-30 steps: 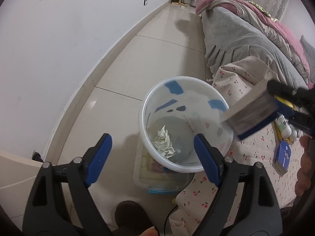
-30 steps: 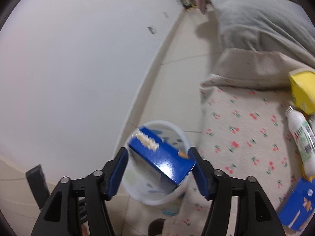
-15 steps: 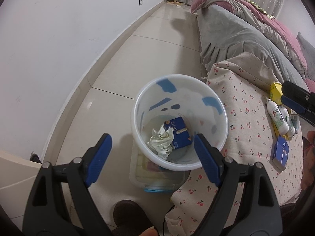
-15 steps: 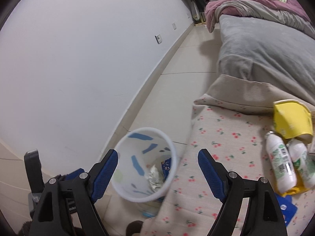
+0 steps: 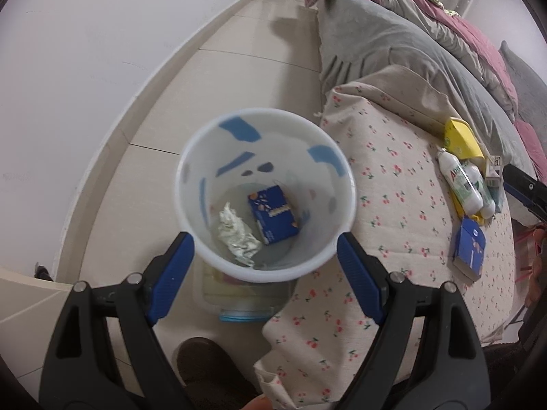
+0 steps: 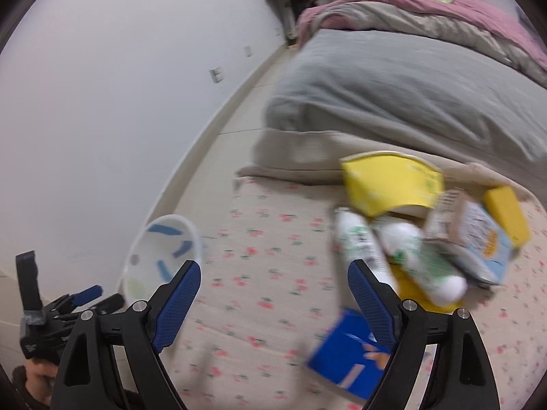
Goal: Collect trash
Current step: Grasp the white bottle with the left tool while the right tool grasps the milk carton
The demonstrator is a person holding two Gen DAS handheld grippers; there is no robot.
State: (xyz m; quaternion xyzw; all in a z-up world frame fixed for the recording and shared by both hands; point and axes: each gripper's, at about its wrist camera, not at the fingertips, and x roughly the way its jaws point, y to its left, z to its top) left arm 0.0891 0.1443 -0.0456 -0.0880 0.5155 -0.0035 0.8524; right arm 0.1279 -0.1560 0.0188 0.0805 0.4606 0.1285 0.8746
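Right gripper (image 6: 273,299) spread wide, empty, aimed over blue box (image 6: 348,358) on bed (image 6: 259,266).
Left gripper (image 5: 265,270) likewise agape, gripping nothing, poised beside bin (image 5: 191,157) holding blue carton (image 5: 273,213) and tissue (image 5: 236,235), presumably to steady deposits.

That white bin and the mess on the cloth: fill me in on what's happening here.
A person with tongs in each hand is clearing trash from the cherry-print cloth into the white bin. The left tongs are open, their tips either side of the bin rim. A blue box and crumpled paper lie inside. The right tongs are open and empty over the cloth, near a second blue box, two white bottles and yellow packaging.
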